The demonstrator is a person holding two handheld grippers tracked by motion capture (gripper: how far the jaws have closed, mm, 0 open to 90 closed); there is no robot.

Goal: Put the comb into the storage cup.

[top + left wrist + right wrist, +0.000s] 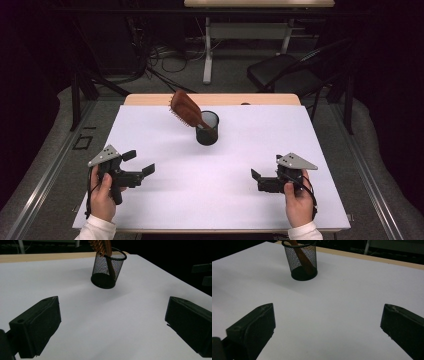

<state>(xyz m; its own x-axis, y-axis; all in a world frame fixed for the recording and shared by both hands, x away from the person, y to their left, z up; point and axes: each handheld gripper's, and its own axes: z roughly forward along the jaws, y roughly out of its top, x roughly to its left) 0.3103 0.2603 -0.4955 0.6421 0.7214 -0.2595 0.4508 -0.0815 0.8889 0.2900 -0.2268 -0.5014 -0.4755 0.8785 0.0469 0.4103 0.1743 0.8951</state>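
Hairbrush (186, 109) stands handle-down in mesh cup (207, 128), head tilted up-left, ahead of and between both empty, wide-open tools, left gripper (138, 163) roughly as near as right gripper (256, 176), each well apart from it.

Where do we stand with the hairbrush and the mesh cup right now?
Done, by the look of it: the brown hairbrush stands handle-down in the black mesh cup, head leaning out over the rim. In hand: nothing. The left tool and the right tool are both open, apart from the cup, low over the white table. Left: nothing visible, unless the brush is to come out again.
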